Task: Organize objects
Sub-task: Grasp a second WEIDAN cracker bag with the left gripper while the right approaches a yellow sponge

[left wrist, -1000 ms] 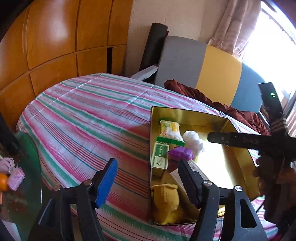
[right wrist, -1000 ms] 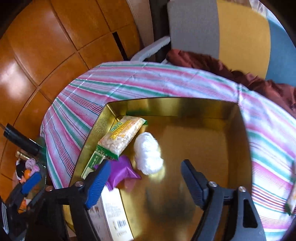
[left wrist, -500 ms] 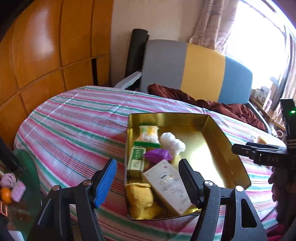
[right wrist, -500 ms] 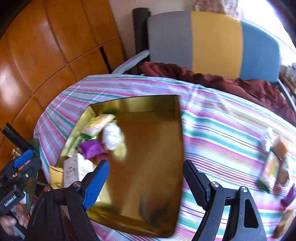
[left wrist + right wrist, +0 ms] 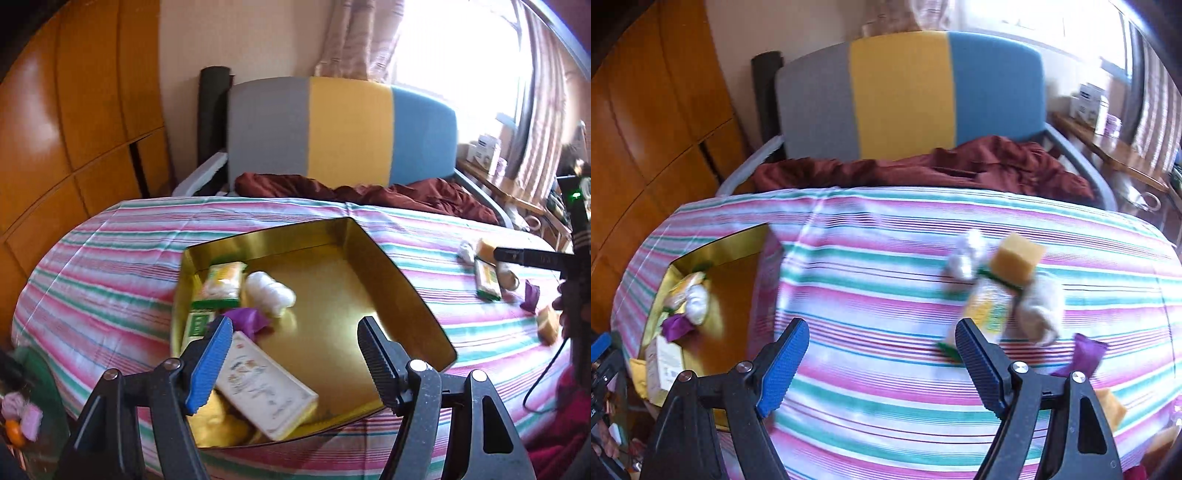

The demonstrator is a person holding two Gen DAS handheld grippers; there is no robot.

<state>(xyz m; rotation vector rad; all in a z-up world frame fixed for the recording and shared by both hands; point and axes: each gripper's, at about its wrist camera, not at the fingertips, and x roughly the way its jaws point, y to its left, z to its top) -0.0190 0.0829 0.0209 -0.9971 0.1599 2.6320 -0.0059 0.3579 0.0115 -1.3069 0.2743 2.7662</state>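
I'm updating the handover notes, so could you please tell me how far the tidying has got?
Partly done: the gold tin already holds a white box, a purple wrapper and other packets. Both tools are open and hold nothing. Loose packets and a sponge lie on the striped cloth.

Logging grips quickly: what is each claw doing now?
Left claw: open, holding nothing, above the gold tray.
Right claw: open, holding nothing, over the striped cloth.
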